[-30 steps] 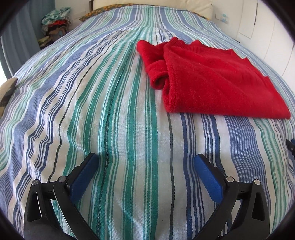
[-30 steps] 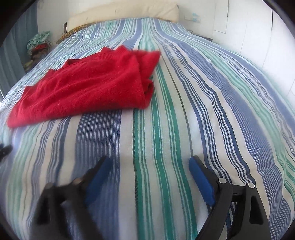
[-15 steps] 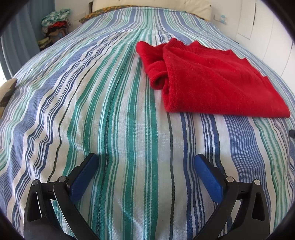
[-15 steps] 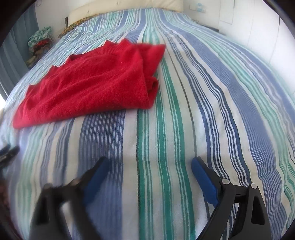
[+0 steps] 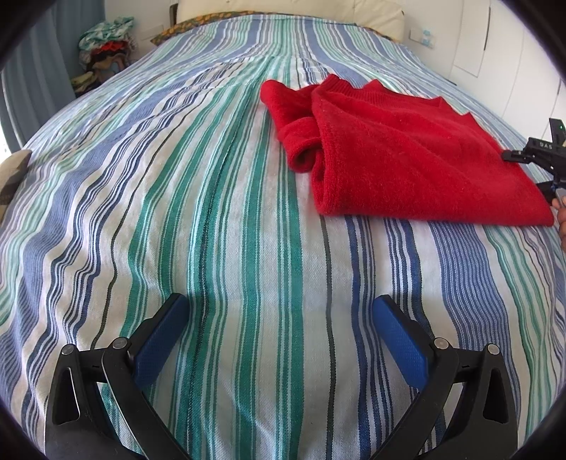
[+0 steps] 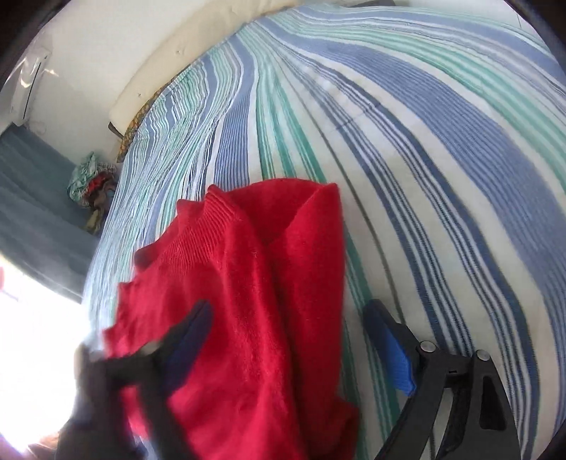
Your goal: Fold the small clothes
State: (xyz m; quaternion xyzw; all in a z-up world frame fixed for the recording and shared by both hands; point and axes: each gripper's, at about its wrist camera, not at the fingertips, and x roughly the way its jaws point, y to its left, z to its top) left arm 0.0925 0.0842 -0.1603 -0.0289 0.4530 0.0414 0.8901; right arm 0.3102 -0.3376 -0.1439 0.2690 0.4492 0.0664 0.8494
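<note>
Red knit sweater (image 5: 406,155) lay part-folded on the striped bed (image 5: 212,212), one more fold seemingly left. Your right tongs (image 6: 286,339) were closing astride its edge, not yet pinching; your left tongs (image 5: 279,339) hung wide, empty.

Red sweater (image 5: 406,159): knitted cloth, matt, fuzzy nap; ribbed band at the collar edge.
Striped bedspread (image 5: 230,212): woven cloth, matt, fine twill grain, lightly rippled; blue, green and white stripes.
Left claw (image 5: 279,339): black plastic arms, smooth with a slight sheen; small silvery metal rivets; blue pads (image 5: 398,341) with a fine dotted, rubbery-looking texture.
Right claw (image 6: 286,339): same black plastic and blue textured pads; near finger blurred.
Headboard cushion (image 5: 300,9): cream, smooth, faintly glossy, leather-like.
Curtain (image 6: 32,212): grey-blue cloth, matt.
</note>
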